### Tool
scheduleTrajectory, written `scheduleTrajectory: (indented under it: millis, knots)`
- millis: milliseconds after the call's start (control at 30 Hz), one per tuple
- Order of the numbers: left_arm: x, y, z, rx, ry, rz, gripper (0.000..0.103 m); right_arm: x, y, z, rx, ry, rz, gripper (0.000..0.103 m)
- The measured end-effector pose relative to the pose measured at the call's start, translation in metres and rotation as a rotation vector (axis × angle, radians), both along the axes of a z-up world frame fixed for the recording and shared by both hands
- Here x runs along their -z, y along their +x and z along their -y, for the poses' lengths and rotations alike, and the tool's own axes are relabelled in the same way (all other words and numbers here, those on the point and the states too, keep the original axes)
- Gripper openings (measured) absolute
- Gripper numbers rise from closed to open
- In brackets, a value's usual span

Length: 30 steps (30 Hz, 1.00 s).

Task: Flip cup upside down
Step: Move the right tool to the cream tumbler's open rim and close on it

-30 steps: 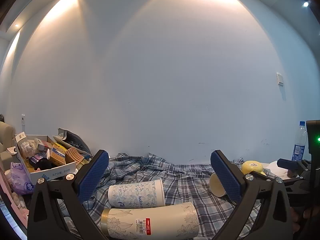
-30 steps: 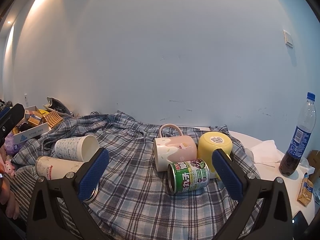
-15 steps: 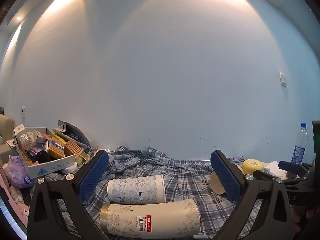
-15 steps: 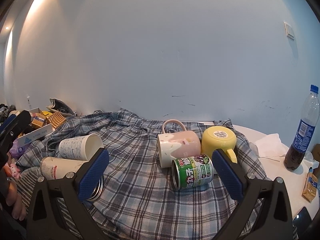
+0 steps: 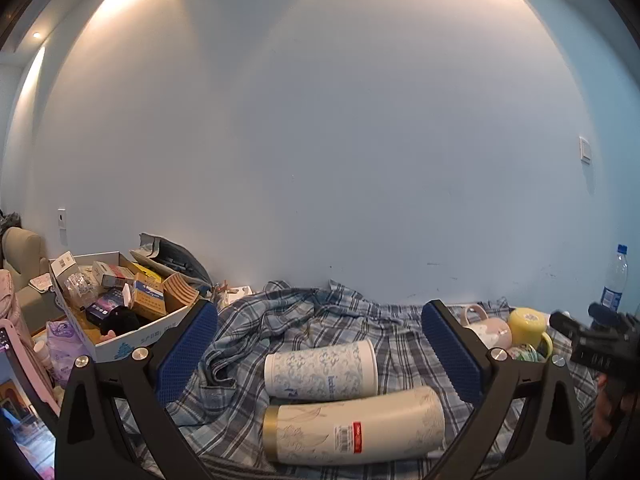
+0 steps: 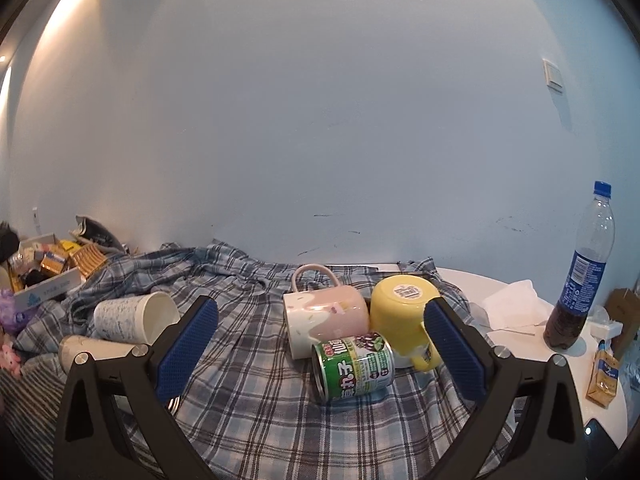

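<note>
- Left gripper (image 5: 318, 354): jaws wide, holding nothing, above the blue-grey plaid cloth (image 5: 304, 320).
- Right gripper (image 6: 320, 348): jaws wide, holding nothing.
- White paper cup with blue floral print (image 5: 320, 369) lies on its side on the cloth, touching the cream floral tumbler with gold band (image 5: 354, 426).
- Pink ceramic mug (image 6: 325, 318), yellow mug (image 6: 404, 316) and green tin can (image 6: 354, 364) clustered mid-cloth.

plaid cloth (image 6: 256, 412), cola bottle (image 6: 582, 280), cluttered cardboard box (image 5: 116, 312), white tissue (image 6: 514, 308), wall switch (image 6: 553, 75)
</note>
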<state>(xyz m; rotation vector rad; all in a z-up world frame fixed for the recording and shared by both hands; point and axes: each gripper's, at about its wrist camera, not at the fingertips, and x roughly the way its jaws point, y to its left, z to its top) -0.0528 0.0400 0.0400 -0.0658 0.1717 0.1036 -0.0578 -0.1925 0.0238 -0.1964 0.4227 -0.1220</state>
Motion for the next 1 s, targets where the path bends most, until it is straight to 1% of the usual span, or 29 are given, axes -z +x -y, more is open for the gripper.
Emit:
scheduleTrajectory:
  millis: [67,133,233,333,400,467,600,700,800,867,933,1000]
  knots:
    - [-0.001,-0.005,-0.003,0.015,0.015,-0.023,0.103,-0.008,-0.001,0.002,-0.003,0.024,-0.018,0.102]
    - [-0.001,-0.011,-0.006,0.028,0.016,-0.024,0.103,-0.015,-0.002,0.003,-0.012,0.051,-0.044,0.102]
    - [-0.001,-0.022,-0.011,0.044,-0.002,0.006,0.103,-0.023,-0.007,0.002,-0.025,0.093,-0.069,0.102]
    - [0.000,-0.026,-0.015,0.059,-0.022,-0.008,0.103,-0.027,-0.008,0.004,-0.022,0.143,-0.085,0.102]
    - [0.002,-0.028,-0.020,0.083,-0.043,-0.021,0.103,-0.030,-0.010,0.003,-0.008,0.131,-0.077,0.102]
    - [0.002,-0.030,-0.025,0.094,-0.045,-0.032,0.103,-0.034,-0.013,0.000,-0.007,0.110,-0.070,0.102]
    - [0.004,-0.034,-0.034,0.090,-0.004,-0.067,0.103,-0.041,-0.016,-0.009,-0.023,0.064,-0.085,0.102]
    - [0.012,-0.029,-0.038,0.095,0.024,-0.130,0.103,-0.041,-0.013,-0.012,-0.039,0.072,-0.107,0.102]
    - [0.022,-0.022,-0.037,0.113,0.059,-0.206,0.103,-0.036,-0.003,-0.021,-0.053,0.051,-0.151,0.102]
    - [0.027,-0.013,-0.034,0.112,0.097,-0.247,0.103,-0.029,0.009,-0.035,-0.113,0.002,-0.206,0.102]
    - [0.027,-0.006,-0.033,0.073,0.134,-0.282,0.103,-0.023,0.022,-0.051,-0.190,-0.039,-0.277,0.102]
    - [0.027,-0.002,-0.033,0.038,0.144,-0.294,0.103,-0.019,0.033,-0.061,-0.215,-0.026,-0.294,0.102]
